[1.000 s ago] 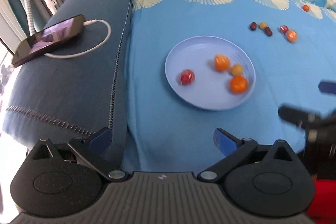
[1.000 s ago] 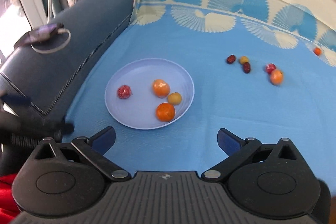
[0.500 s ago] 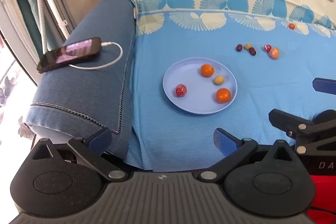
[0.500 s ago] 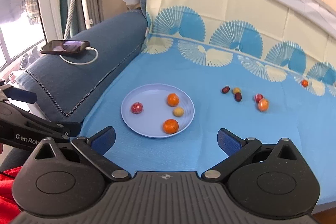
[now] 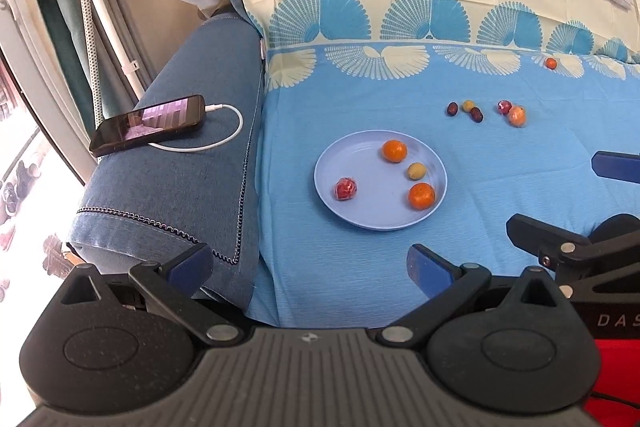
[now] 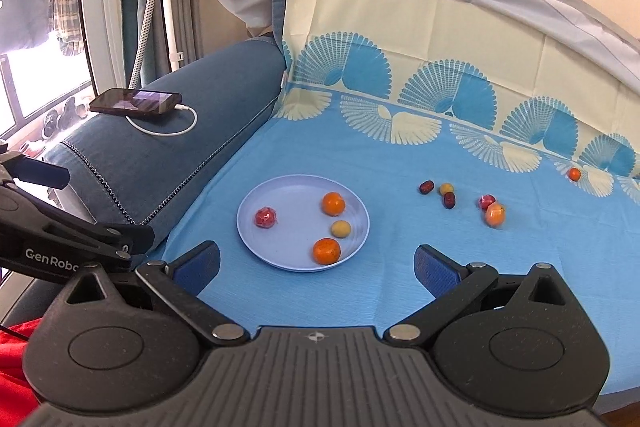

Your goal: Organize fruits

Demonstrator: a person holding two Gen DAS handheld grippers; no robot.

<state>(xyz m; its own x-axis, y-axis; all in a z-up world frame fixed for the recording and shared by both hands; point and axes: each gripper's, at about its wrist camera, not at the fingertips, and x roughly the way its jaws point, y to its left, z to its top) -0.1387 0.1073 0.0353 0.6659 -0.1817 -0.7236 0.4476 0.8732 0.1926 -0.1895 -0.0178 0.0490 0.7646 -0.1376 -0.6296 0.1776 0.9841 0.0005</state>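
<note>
A pale blue plate (image 5: 368,215) (image 6: 288,259) lies on the blue sofa cover. It holds two oranges (image 5: 394,151) (image 5: 421,195), a small yellow fruit (image 5: 416,171) and a red fruit (image 5: 345,188). Several loose fruits (image 5: 476,114) (image 6: 449,199) lie beyond the plate to the right, with an orange one (image 5: 517,115) (image 6: 495,215) among them and a small one (image 5: 551,63) (image 6: 574,173) farther back. My left gripper (image 5: 308,267) is open and empty, held back from the plate. My right gripper (image 6: 316,265) is open and empty, just short of the plate.
A phone (image 5: 148,123) (image 6: 134,101) on a white charging cable (image 5: 224,135) rests on the blue sofa arm (image 5: 172,187). A stand with a white pole (image 5: 90,39) is by the window at left. The patterned backrest (image 6: 420,39) rises behind.
Both grippers have pulled back and up from the plate, so the plate and fruits look smaller and farther. Both stayed open. The fruits have not moved.
</note>
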